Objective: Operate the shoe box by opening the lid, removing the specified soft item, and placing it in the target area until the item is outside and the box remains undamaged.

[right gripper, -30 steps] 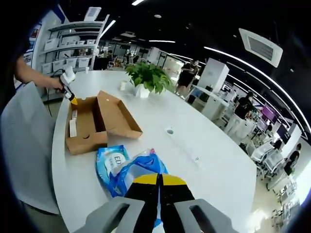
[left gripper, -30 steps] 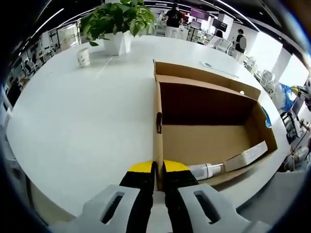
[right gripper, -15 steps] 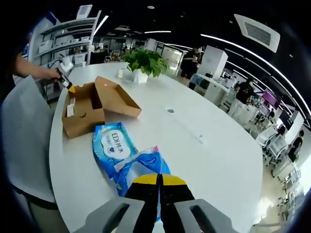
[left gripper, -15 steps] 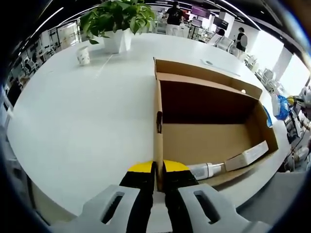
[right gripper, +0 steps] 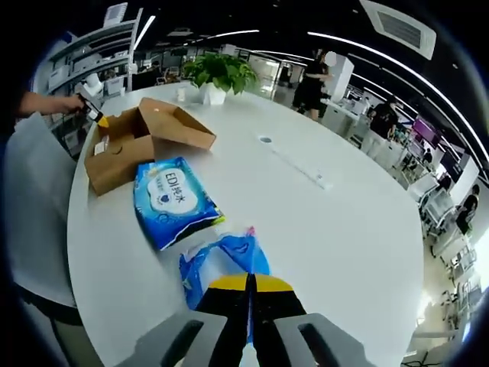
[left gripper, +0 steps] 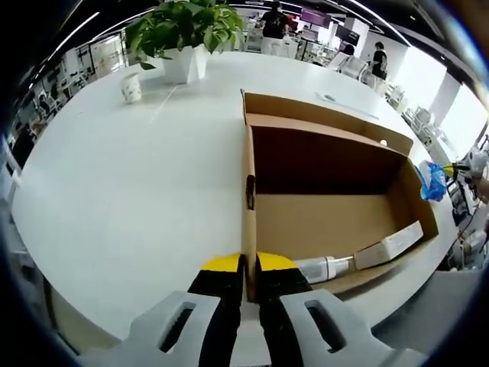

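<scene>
Cardboard shoe box (right gripper: 122, 145) (one, open), two blue packs (right gripper: 173, 200).

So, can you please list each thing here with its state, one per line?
Shoe box: open, lid folded back, on the table.
Left gripper: shut on the box's wall.
Right gripper: shut on the blue wrapper.
Wipes pack: out of the box, flat on the table.
Small carton: lying inside the box.
Plant: upright in its pot.
</scene>
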{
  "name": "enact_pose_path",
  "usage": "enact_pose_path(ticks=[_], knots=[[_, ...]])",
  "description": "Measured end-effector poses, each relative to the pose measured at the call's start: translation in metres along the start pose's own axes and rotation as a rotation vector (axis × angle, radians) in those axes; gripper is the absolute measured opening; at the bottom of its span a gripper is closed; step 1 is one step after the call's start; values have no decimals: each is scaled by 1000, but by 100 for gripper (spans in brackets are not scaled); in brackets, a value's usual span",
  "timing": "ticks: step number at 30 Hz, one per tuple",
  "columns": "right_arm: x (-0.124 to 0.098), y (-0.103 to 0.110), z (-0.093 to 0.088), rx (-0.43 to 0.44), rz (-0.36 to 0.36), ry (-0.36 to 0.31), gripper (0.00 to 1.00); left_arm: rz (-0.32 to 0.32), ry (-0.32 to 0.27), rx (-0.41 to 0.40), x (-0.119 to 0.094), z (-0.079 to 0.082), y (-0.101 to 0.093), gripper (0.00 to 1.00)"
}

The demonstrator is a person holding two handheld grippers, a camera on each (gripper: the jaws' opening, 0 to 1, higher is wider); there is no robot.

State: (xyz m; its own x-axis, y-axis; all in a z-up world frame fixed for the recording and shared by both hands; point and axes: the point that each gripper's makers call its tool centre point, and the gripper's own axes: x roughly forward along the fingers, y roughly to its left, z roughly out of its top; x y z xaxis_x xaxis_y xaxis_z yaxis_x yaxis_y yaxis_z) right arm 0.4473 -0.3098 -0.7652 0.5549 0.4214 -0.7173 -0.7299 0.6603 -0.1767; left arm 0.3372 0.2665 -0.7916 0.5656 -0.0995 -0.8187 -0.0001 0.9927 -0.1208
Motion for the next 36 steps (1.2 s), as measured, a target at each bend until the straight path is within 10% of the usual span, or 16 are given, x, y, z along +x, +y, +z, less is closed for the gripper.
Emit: enact_pose_path(ticks=[14, 36], knots=[[2, -6, -17, 87, -86, 35, 0, 0, 1, -1, 1, -1, 0, 3], [-36, 20, -44, 334, -290, 3, 42, -2, -2, -4, 1, -1, 1, 3]])
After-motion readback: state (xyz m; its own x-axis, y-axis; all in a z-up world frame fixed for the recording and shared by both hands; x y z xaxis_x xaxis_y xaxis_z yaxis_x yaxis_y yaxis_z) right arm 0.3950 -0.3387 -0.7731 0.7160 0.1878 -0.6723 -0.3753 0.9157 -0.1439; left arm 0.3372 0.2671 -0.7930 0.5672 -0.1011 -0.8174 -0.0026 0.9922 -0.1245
